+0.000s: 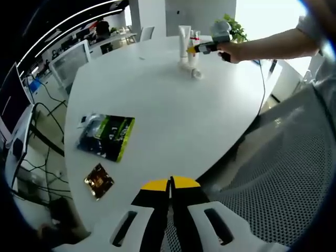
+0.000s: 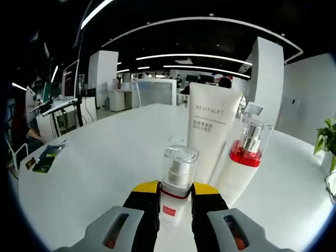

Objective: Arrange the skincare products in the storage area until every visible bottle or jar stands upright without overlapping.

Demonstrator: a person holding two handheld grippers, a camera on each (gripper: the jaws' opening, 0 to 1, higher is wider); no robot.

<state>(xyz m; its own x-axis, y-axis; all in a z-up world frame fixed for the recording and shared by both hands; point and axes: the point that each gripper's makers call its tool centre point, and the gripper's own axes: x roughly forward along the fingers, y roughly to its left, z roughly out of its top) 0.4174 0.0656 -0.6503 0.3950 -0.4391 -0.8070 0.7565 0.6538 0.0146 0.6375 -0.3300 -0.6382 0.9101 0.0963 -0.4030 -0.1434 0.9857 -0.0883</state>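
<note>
While my right tongs [image 2: 175,202] are clamping the small pump bottle [image 2: 176,184] low in the frame's centre, it is standing upright on the white counter [image 2: 105,168]. Just behind it, the white tube [image 2: 210,126] and a red-collared bottle [image 2: 242,160] are standing side by side. My left tongs [image 1: 170,191] are sitting closed at the counter's [image 1: 173,115] near edge, gripping nothing, with a green packet [image 1: 107,136] lying at centre left.

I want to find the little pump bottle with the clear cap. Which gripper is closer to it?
Right. The right gripper has its jaws on either side of the small pump bottle. The left gripper is closed at the table's near edge, far from the bottles.
</note>
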